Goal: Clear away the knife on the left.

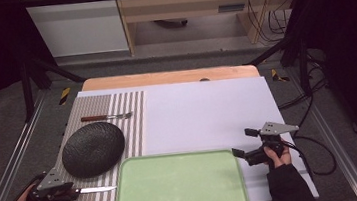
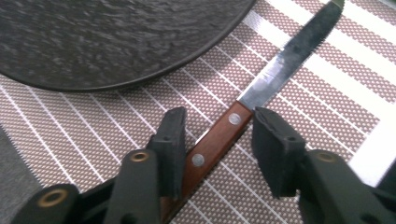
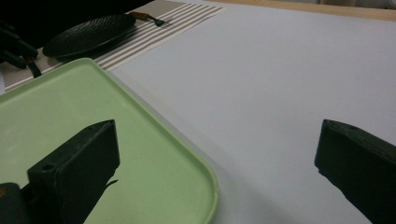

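A knife with a brown wooden handle [image 2: 212,140] and a steel blade [image 2: 289,56] lies on the striped placemat [image 2: 93,135] just below the dark textured plate [image 2: 116,37]. In the high view the knife [image 1: 95,189] lies at the mat's near edge, blade toward the tray. My left gripper [image 1: 73,193] is low over the handle and straddles it [image 2: 217,123]. One jaw lies against the handle and the other stands a little off it. My right gripper [image 1: 241,143] hovers with its jaws wide apart [image 3: 217,140] and nothing between them, by the tray's far right corner.
A pale green tray [image 1: 172,155] sits at the table's near edge, its corner below my right gripper [image 3: 205,186]. The dark plate [image 1: 92,148] rests mid-mat, and a fork [image 1: 105,117] lies at the mat's far end. A white sheet [image 1: 208,112] covers the rest of the tabletop.
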